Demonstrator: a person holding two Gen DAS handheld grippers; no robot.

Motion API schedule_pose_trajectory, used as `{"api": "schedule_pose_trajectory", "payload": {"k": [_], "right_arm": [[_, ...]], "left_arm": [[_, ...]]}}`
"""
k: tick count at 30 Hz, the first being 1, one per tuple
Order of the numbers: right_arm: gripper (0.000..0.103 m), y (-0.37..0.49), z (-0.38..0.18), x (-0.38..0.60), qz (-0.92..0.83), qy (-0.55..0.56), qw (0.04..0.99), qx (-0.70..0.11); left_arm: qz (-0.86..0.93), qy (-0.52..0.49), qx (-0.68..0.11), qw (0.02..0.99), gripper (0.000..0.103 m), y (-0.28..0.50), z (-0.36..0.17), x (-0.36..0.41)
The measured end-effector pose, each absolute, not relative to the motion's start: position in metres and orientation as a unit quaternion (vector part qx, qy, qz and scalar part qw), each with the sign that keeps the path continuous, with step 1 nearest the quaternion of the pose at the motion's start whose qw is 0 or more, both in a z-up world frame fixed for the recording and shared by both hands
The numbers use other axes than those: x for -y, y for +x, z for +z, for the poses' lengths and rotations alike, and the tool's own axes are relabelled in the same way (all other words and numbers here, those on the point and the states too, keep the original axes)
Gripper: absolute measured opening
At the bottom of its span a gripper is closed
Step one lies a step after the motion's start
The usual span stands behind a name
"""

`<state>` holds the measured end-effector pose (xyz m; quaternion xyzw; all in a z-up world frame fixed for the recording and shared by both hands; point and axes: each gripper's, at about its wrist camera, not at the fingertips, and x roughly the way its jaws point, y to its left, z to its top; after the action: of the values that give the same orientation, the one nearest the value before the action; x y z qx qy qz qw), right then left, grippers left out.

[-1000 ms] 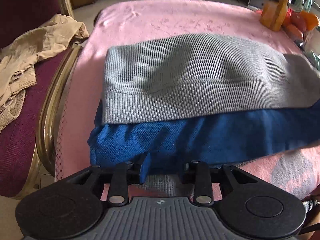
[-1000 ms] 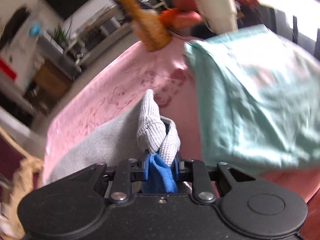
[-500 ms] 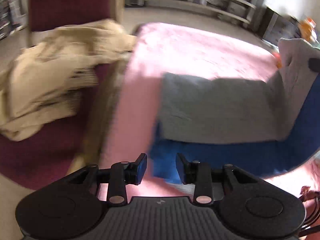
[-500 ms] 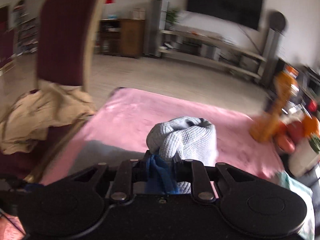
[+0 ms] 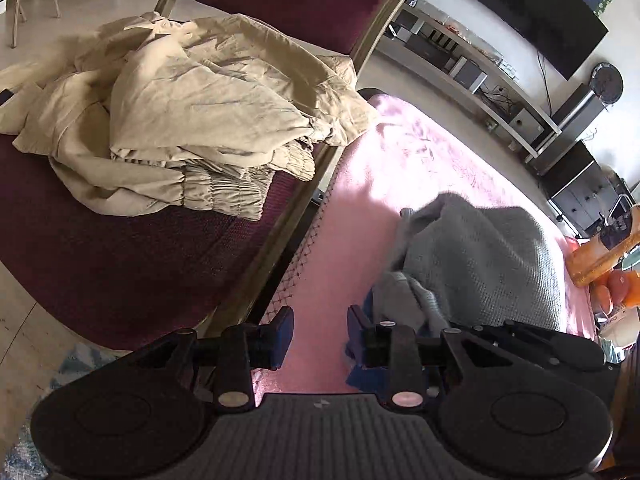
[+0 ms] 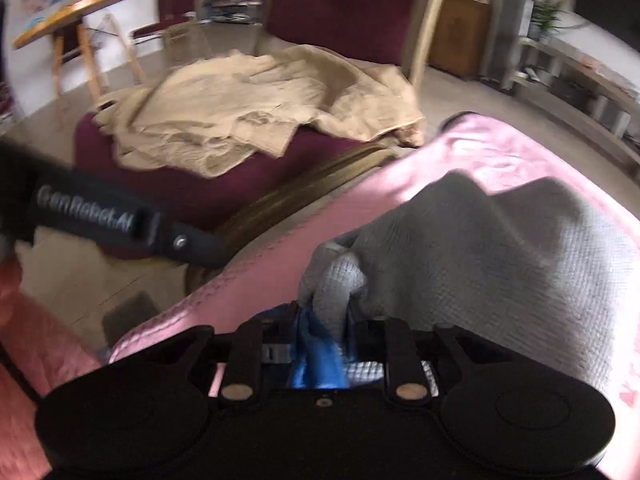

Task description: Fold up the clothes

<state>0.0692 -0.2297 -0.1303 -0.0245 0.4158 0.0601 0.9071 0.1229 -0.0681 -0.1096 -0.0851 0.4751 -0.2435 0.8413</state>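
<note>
A grey knit garment (image 5: 488,256) with a blue garment (image 5: 362,376) under it lies on the pink cloth-covered table (image 5: 404,152). My right gripper (image 6: 322,332) is shut on a bunched end of the grey knit (image 6: 500,248) and the blue fabric (image 6: 318,364), folded over toward the table's left edge. My left gripper (image 5: 318,326) is open and empty above the pink cloth, just left of the garments; its other side shows in the right wrist view (image 6: 120,224).
A maroon chair (image 5: 120,248) stands against the table's left edge with a crumpled beige garment (image 5: 192,128) on its seat, also in the right wrist view (image 6: 256,116). An orange object and fruit (image 5: 608,264) sit at the far right. TV shelving stands behind.
My right gripper has carried the grey and blue end over from the right side toward the left edge. My left gripper has swung left, off the blue hem, toward the chair.
</note>
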Motion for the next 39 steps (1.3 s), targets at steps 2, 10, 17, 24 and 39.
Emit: {"api": "schedule_pose_trajectory", "payload": {"k": [2,10,17,24,39], "right_arm": [[0.042,0.071,-0.122,0.238,0.087,0.021,0.902,-0.423],[0.049,0.032,-0.066,0.288,0.079,0.174,0.873,-0.448],[0.060,-0.016,0.001,0.336,0.013,0.184,0.872,-0.452],[0.014,-0.002,-0.031,0.365,-0.070,0.105,0.891,-0.435],[0.013,0.100,-0.120,0.375,-0.144,0.073,0.880,-0.447]], "left_arm": [[-0.244,-0.088,-0.473,0.842,0.030,0.125,-0.110,0.067],[-0.250,-0.093,-0.464,0.845,0.030,0.127,-0.110,0.067],[-0.370,-0.062,-0.391,0.841,0.026,0.102,-0.088,0.096],[-0.410,0.079,-0.376,0.827,0.027,0.083,-0.087,0.177],[-0.291,0.117,-0.435,0.844,0.014,0.124,-0.128,0.183]]}}
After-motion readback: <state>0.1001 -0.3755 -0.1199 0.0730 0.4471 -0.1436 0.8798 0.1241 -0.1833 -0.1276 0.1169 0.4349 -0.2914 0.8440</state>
